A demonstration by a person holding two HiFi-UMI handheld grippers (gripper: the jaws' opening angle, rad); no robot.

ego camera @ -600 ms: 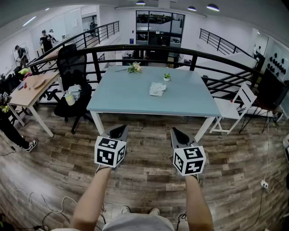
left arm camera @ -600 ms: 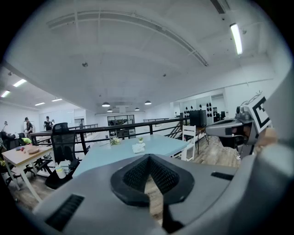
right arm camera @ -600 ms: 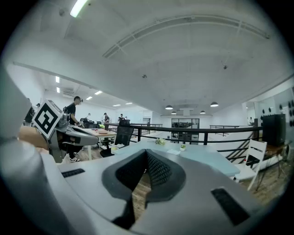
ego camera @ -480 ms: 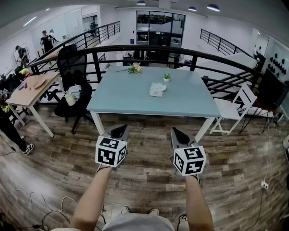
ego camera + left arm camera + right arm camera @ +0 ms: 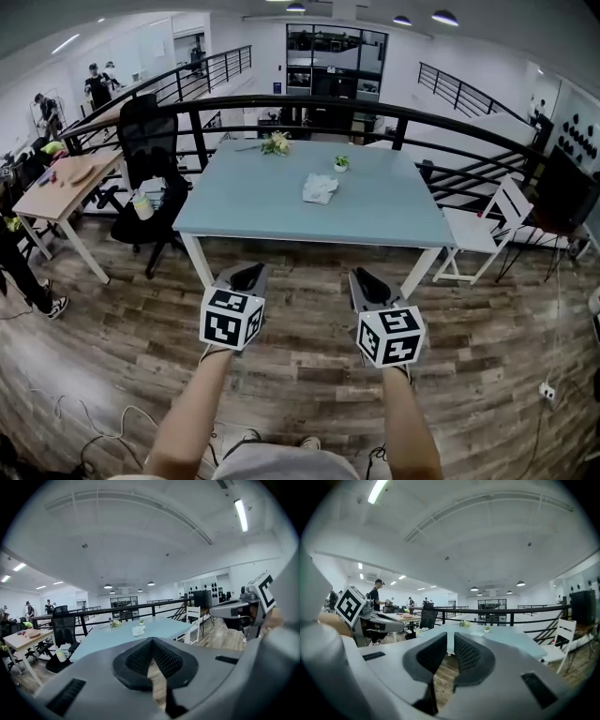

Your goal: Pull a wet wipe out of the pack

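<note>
White wet wipe pack [image 5: 320, 188] lies centrally on the table [image 5: 394, 211], well ahead of both claws. Left claw [image 5: 246, 275] and right claw [image 5: 367, 279] are pressed together, empty; right claw judged marginally nearer.

Open tabletop [image 5: 246, 199] surrounds the wipe pack [image 5: 320, 188]; small plant [image 5: 341, 163] stands behind.

The table [image 5: 262, 202] is light blue. The pack [image 5: 320, 188] is white. The floor [image 5: 309, 366] is brown. The left gripper [image 5: 246, 277] and right gripper [image 5: 368, 283] are grey, with black-and-white squares.
</note>
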